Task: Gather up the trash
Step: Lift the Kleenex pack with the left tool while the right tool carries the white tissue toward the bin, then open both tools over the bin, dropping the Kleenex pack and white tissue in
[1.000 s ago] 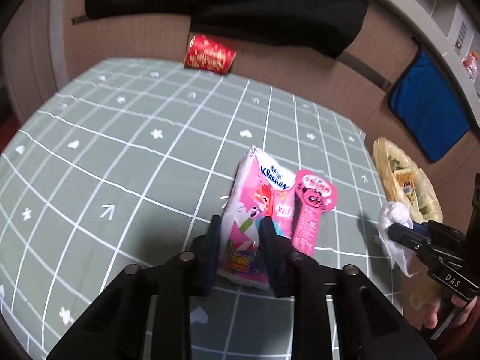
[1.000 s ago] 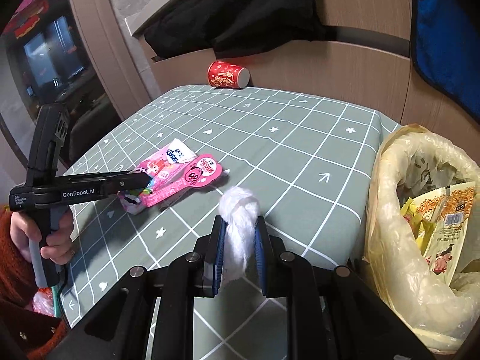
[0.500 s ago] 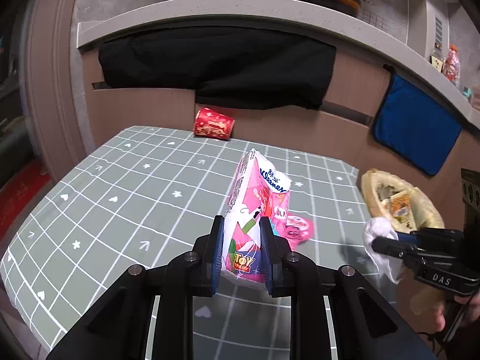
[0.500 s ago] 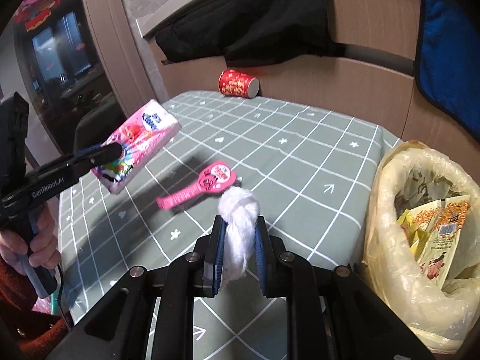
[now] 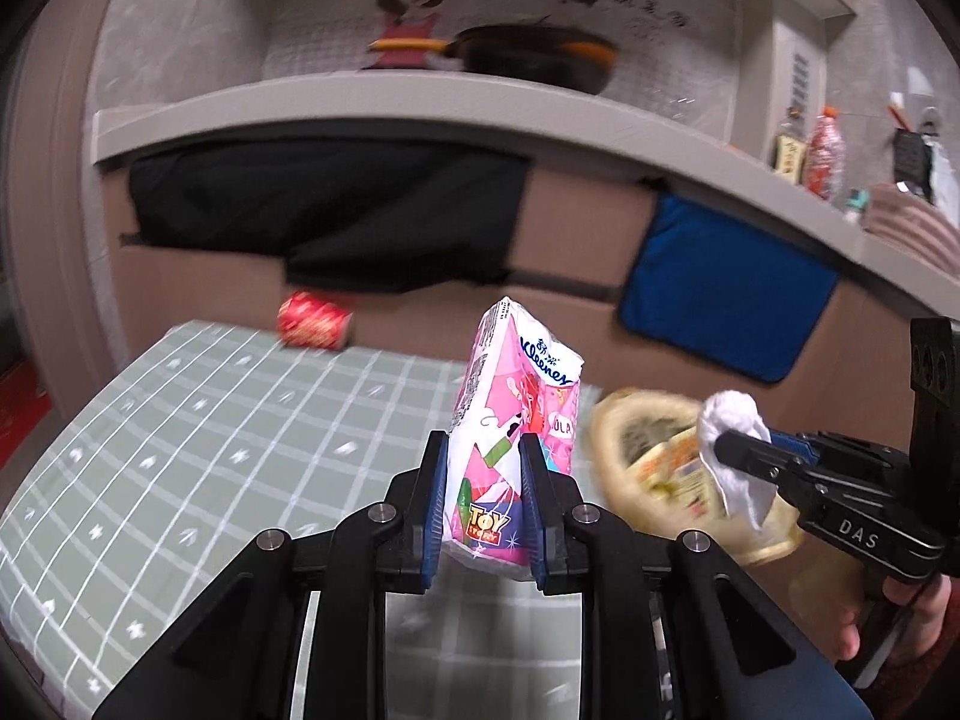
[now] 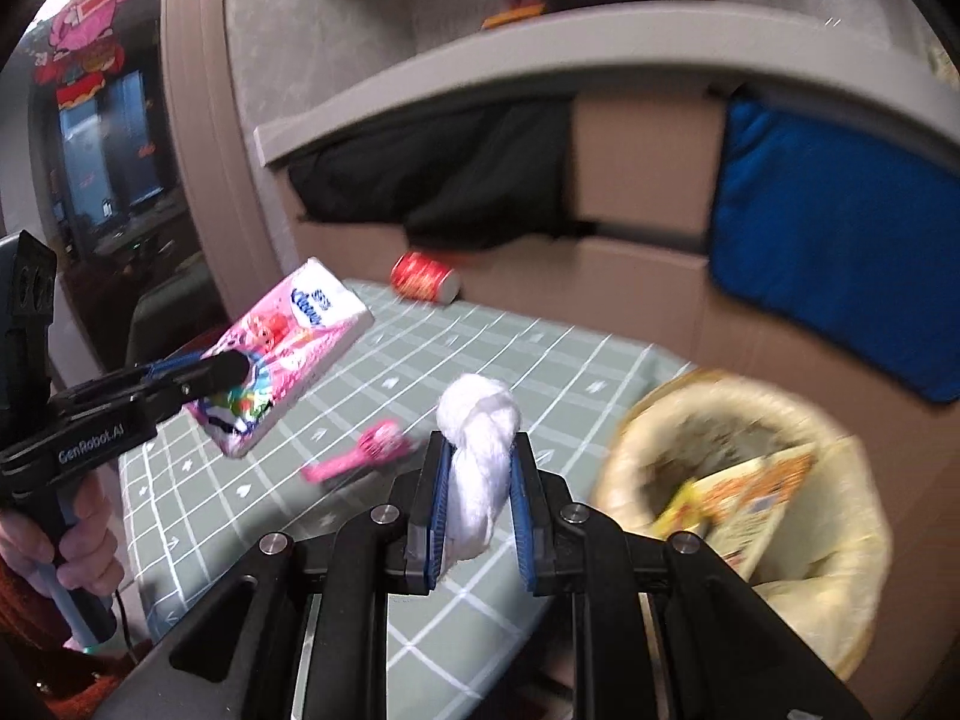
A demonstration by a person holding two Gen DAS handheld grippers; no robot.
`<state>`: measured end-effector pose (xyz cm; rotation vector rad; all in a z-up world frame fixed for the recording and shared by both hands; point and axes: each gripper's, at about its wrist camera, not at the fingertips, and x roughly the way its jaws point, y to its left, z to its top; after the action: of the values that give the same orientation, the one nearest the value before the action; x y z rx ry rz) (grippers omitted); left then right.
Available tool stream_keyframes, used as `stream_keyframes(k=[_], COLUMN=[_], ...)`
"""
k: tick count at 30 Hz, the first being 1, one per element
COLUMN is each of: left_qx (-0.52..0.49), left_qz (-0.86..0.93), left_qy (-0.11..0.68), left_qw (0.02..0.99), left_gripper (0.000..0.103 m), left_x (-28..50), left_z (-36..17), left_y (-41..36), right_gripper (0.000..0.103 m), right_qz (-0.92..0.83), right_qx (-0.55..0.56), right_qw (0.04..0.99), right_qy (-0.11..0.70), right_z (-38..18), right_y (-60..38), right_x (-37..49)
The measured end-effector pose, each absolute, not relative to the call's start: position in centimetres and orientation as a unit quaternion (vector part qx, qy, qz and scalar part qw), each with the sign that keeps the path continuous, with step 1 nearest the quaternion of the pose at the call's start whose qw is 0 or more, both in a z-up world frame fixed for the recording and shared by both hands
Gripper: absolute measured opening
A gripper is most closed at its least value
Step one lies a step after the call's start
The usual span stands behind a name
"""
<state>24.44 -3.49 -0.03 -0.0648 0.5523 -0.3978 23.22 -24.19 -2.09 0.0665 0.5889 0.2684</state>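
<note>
Left tongs (image 5: 483, 501) clamped on pink tissue pack (image 5: 516, 438), lifted off desk (image 5: 198, 420). Right tongs (image 6: 477, 516) pinching white wad (image 6: 477, 438). Both angled toward bin bag (image 6: 840, 588) off desk's right edge, guessing dump.

My left camera looks forward and down along my left gripper (image 5: 483, 480), close above the table (image 5: 198, 450). My right camera looks the same way along my right gripper (image 6: 477, 480). Each view catches the other gripper; both share the table, red cup (image 5: 313, 329), bin (image 6: 840, 546) and blue cloth (image 5: 720, 300).
</note>
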Motion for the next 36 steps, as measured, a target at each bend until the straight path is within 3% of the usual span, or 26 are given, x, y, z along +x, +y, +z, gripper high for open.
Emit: stream_keyframes(k=[13,36], left_qx=[-0.05,-0.06], left_qz=[-0.296,-0.307], left_qy=[0.252,0.346], left_qw=[0.92,0.885], left_gripper=[0.023,0.023], left_x=[27.1,31.7], left_z=[2.9,-5.3], left_y=[-16.2,-21.5], right_gripper=[0.018,0.018], right_qz=[0.009,-0.028], right_qx=[0.044,0.078], right_qw=[0.972,0.953], right_qy=[0.231,0.291], right_z=[2.7,-3.8], right_y=[-35.1,-39.1], right_x=[21.3,25.1])
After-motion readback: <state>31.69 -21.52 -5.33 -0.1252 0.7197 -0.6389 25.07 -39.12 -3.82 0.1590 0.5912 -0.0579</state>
